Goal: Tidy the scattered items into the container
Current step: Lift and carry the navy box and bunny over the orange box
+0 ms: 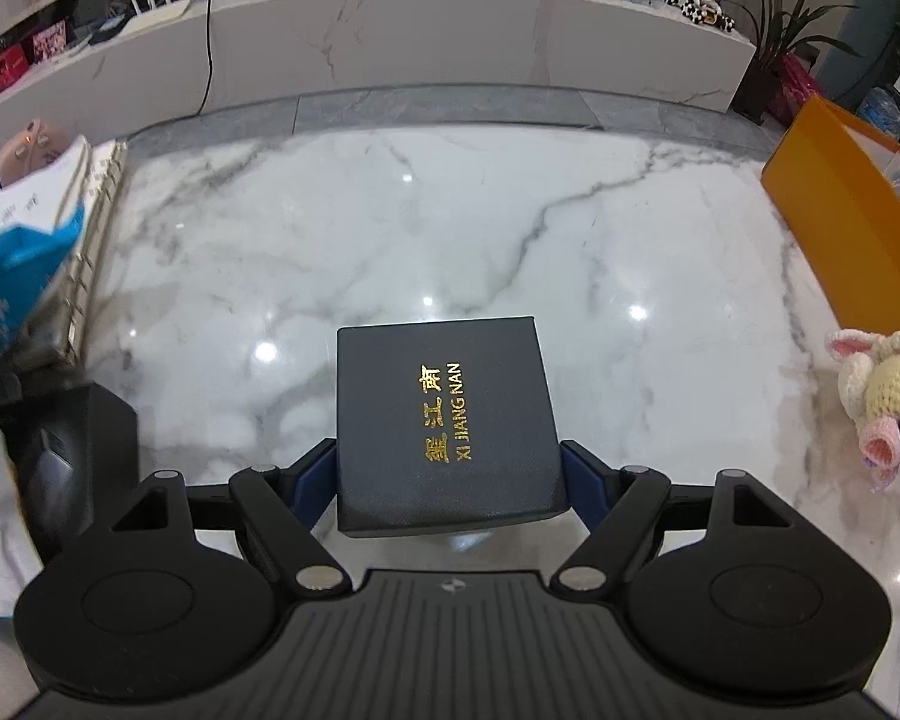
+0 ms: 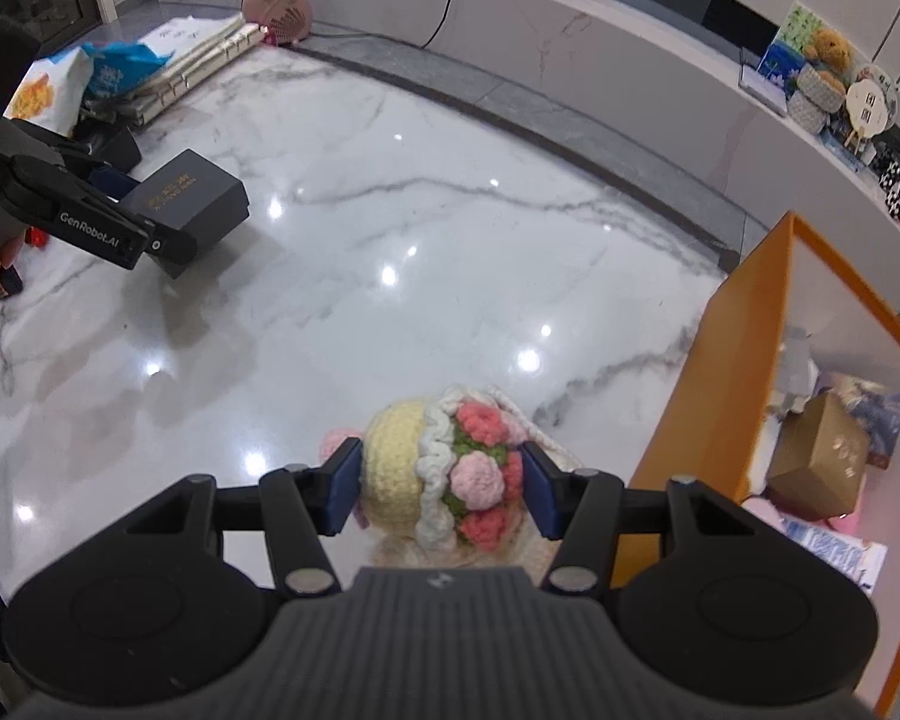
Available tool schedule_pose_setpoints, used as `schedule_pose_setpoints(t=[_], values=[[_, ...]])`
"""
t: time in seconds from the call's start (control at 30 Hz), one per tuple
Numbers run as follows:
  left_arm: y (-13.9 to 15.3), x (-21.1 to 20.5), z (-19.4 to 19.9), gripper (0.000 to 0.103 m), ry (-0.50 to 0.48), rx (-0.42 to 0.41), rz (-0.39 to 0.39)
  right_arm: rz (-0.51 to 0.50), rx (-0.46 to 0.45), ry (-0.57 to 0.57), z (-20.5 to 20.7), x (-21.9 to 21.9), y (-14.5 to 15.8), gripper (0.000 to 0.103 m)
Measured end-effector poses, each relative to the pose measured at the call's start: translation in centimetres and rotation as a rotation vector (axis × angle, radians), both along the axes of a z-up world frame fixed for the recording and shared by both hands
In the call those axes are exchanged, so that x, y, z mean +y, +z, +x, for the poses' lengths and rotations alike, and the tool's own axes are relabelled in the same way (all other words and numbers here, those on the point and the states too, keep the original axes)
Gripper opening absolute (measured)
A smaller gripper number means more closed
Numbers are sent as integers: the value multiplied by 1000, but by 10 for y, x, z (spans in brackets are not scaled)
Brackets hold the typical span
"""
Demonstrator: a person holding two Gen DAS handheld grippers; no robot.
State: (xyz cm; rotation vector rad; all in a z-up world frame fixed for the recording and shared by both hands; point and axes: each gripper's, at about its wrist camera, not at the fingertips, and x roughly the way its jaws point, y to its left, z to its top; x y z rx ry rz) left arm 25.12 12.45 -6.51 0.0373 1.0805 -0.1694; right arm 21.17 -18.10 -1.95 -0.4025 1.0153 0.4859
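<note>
Two claws, both loaded: I see the orange container at the right of the marble floor, my left claw clamped on the dark gift box, my right claw clamped on the crocheted doll.

The left gripper is pointing steeply down, its blue pads pressing inward on a load; the right gripper is likewise clamping, angled down.
</note>
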Motion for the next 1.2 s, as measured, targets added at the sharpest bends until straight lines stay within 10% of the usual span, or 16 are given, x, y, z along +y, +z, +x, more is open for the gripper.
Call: schedule_pose_setpoints(t=[0.83, 1.2], values=[[236, -173, -11, 90, -327, -364, -41, -10, -329, -120, -18, -112, 192, 58], [257, -295, -22, 90, -535, -414, -82, -76, -390, -202, -33, -174, 236, 58]])
